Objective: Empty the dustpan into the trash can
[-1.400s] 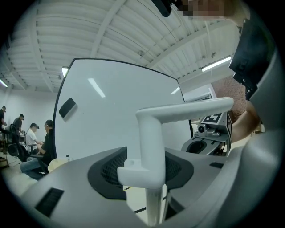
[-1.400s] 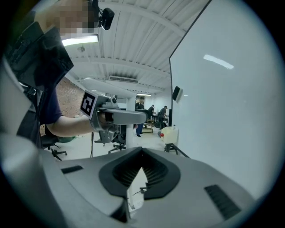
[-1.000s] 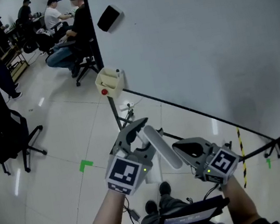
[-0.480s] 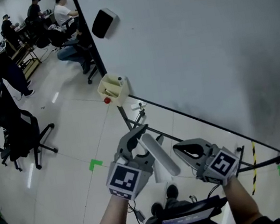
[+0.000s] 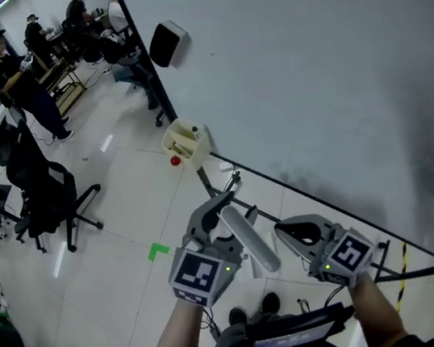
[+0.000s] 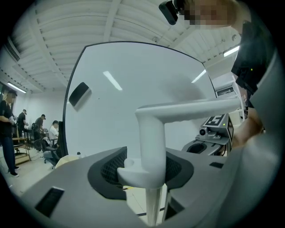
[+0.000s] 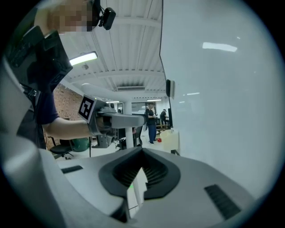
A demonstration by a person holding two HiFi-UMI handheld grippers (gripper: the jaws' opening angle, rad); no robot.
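My left gripper [image 5: 222,213] is shut on the white dustpan handle [image 5: 249,239], which slants back towards me between the two grippers. In the left gripper view the handle [image 6: 151,147] stands as a white L-shaped bar clamped between the dark pads. A white piece of the pan [image 5: 257,266] hangs below it. My right gripper [image 5: 285,234] rides beside the handle, apart from it, jaws together on nothing. A pale yellow open bin [image 5: 187,141] stands ahead by the whiteboard's leg, also visible as the bin [image 7: 171,139] in the right gripper view.
A large whiteboard [image 5: 307,72] on a black stand fills the right side, with a black eraser [image 5: 168,43] on it. A black office chair [image 5: 41,196] and several people stand at the far left. A green tape mark [image 5: 157,251] lies on the pale floor.
Both grippers have travelled along the whiteboard with the handle still held. The yellow bin now lies a little nearer, and the chair and people have shifted in the view.
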